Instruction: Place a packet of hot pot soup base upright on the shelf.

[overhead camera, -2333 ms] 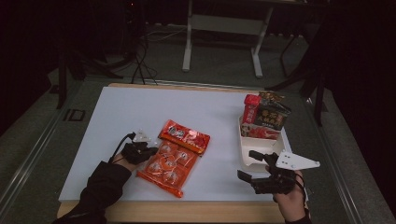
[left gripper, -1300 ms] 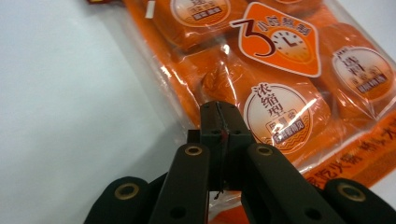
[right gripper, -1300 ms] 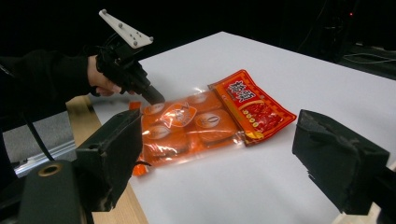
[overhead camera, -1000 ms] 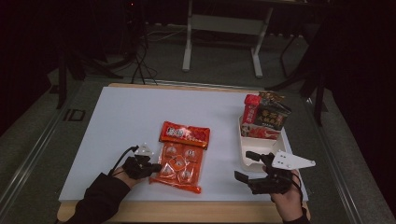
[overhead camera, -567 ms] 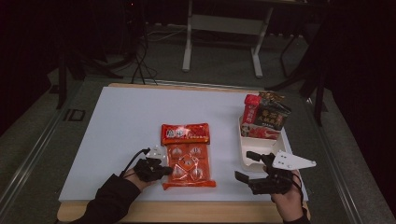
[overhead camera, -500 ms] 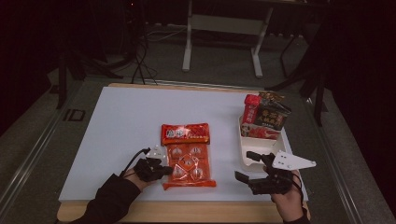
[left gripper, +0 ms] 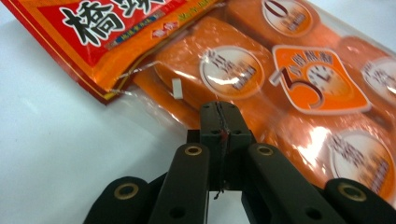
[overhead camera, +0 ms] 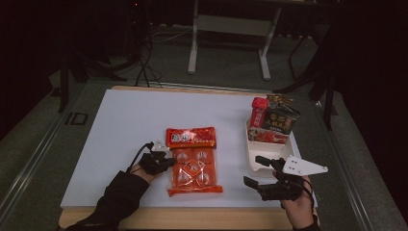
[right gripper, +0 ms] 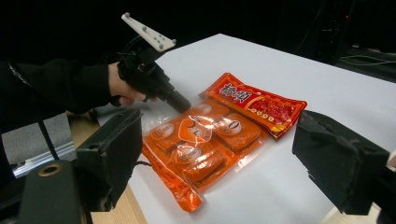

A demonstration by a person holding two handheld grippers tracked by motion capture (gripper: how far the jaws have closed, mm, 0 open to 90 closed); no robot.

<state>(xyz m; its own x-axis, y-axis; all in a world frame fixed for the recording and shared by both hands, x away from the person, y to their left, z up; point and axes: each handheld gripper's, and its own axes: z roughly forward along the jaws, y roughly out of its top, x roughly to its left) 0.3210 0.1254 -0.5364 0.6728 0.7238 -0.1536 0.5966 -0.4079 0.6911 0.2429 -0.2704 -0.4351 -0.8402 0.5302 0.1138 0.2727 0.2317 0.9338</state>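
An orange-and-red clear plastic snack bag is lying flat on the white tabletop. The left gripper, fingers clenched, is pinching its transparent edge; the right gripper is hovering nearby, fingers released.

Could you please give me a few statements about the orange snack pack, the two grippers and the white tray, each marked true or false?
1. The left gripper is shut, its tips at the edge of the orange snack pack. True.
2. The right gripper grips the pack. False: its jaws stand open, apart from the pack.
3. The pack lies flat on the white table. True.
4. The white tray holds no packets. False: several stand in its far end.
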